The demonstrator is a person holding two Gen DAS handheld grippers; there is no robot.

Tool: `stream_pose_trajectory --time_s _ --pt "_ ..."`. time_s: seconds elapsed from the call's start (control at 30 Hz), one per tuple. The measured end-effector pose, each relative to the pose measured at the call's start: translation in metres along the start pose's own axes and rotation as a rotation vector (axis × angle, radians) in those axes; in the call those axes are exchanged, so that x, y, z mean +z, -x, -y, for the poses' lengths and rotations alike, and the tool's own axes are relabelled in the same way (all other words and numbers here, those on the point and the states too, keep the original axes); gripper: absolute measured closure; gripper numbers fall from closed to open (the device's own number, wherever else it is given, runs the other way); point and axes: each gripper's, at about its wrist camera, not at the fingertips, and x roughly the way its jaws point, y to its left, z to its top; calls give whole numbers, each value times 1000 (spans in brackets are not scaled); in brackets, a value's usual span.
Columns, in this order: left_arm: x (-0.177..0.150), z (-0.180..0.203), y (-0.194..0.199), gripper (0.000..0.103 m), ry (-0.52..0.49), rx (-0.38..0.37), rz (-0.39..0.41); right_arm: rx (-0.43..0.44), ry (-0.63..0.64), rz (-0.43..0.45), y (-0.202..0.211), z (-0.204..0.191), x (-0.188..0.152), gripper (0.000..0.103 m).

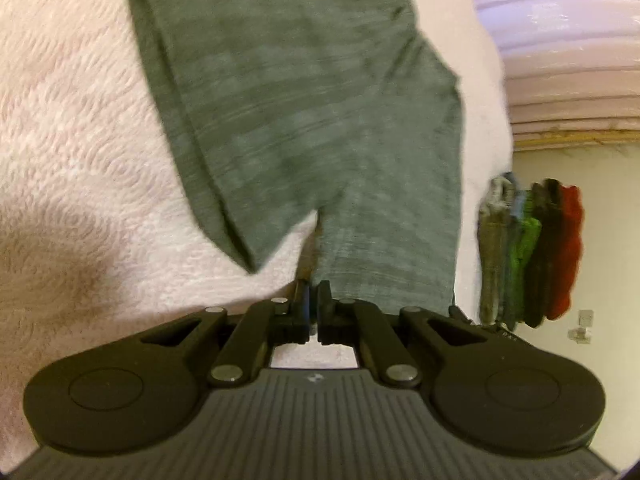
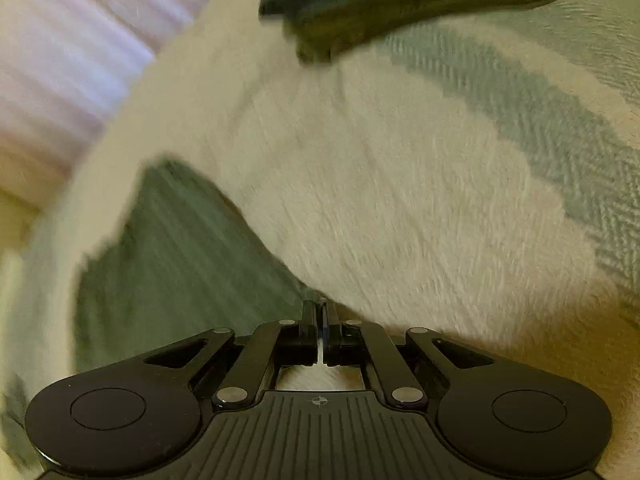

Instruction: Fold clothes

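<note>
A grey-green heathered garment (image 1: 296, 112) lies stretched across a white textured bedspread (image 1: 68, 140) in the left wrist view. My left gripper (image 1: 313, 292) is shut on its near edge. In the right wrist view the same garment (image 2: 176, 248) lies at lower left on the bedspread (image 2: 400, 208). My right gripper (image 2: 322, 310) is shut on a corner of it. Both views are motion-blurred.
A stack of folded clothes in olive, green, dark and red (image 1: 528, 252) sits at the bed's far edge; it also shows at the top of the right wrist view (image 2: 400, 4). A pinkish ribbed surface (image 1: 568, 40) lies beyond the bed. A grey-blue patterned blanket (image 2: 560, 128) lies at right.
</note>
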Motion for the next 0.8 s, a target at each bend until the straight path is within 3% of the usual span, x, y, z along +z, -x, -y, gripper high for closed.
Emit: stream_pose_trajectory --time_s 0.1,0.13,0.17,0.2,0.27,0.33,0.47,0.57,0.7,0.8 --pt "5 14 -6 100 -51 53 -28 -103 37 27 7 -14 0 101" --pt "5 21 -3 100 -98 65 -47 -150 55 50 13 -21 0 88" --pt "6 28 1 98 -146 77 -67 -181 72 87 22 -28 -1 54" --pt "6 35 4 98 -193 89 -87 -185 91 122 30 -33 -2 43" --pt "7 49 21 98 -292 94 -87 -166 178 167 39 -55 -7 42" --pt "19 58 42 97 -382 124 -7 -134 273 176 41 -80 -15 42" --pt "69 51 58 96 -457 267 189 -100 487 126 17 -128 -51 42" --pt "101 37 51 88 -540 371 225 -115 612 71 -10 -156 -83 42" --pt "133 13 46 88 -659 506 218 -213 614 17 -21 -149 -122 42" --pt "142 -6 73 89 -614 502 195 -256 480 -43 -5 -139 -131 42"
